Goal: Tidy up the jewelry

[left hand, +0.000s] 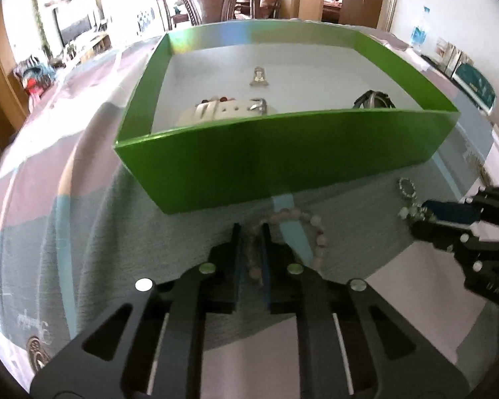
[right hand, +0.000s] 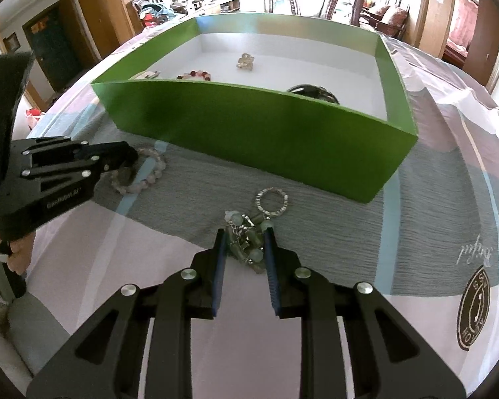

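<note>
Fingers [left hand: 238,249] pinch pink bracelet [left hand: 316,229].

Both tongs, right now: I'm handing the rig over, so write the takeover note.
Left tongs: shut on the pink bead bracelet, which still lies on the tablecloth before the green box.
Right tongs: closed around the green bead charm cluster; its silver ring lies just ahead on the cloth.
Done: in the box are a white strap watch, a red bead bracelet, a small pendant and a dark piece.
Left: lift both pieces over the near wall and release them inside.
</note>
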`<state>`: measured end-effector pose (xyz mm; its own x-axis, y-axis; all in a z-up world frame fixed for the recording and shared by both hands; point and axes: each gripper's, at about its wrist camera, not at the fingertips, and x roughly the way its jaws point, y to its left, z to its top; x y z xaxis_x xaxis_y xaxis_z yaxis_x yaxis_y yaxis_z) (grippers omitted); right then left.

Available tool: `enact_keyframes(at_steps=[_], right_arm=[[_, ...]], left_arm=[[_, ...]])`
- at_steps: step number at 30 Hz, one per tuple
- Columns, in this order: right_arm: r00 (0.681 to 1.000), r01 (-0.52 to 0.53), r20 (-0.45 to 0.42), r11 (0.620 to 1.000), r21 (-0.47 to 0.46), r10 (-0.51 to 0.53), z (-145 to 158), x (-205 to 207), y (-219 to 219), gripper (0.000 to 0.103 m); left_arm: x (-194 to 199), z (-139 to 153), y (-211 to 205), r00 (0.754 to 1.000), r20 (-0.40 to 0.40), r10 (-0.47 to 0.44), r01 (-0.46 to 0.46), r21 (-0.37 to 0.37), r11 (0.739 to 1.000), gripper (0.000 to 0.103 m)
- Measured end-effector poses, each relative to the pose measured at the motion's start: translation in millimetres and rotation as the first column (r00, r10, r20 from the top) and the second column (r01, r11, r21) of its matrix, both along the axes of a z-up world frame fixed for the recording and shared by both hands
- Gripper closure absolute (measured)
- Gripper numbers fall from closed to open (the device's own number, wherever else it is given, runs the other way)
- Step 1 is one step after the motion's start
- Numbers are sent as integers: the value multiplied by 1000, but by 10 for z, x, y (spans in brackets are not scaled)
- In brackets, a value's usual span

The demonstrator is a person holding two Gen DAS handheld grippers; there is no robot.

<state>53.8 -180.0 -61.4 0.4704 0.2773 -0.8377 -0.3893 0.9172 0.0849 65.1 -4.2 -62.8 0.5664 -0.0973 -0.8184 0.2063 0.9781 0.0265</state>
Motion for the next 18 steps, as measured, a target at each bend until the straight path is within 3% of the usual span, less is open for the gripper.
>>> enact_keyframes(at_steps=[4,7,9,11,13,18], right_arm=[[1000,11,-2,1000,3,-11,-6,17,-26,78],[1000,3,2,1000,-2,-3,-3,0,-7,74],[1000,2,5,1000,-8,-2,-2,-1,4,74],[1000,2,4,1000,-7,-2,-1,-1,-11,74],[1000,1,4,1000,-7,-1,-3,4,-12,74],[1000,1,4,1000,-7,-1,-3,3,-12,74]], left_arm=[[-7,7,-9,1000,-2,-12,12,-8,1000,83],[0,-1,-12,1000,-9,-25,25,-36,999,72],[-22,-11,-73,999,7,-45,45,-9,999,70],[-44,-16,-107,998,13,-58,58,0,998,75],[-62,-11,-124,997,1,-77,77,-18,997,92],[-103,-10,-163,995,-4,-100,100,-31,994,95]])
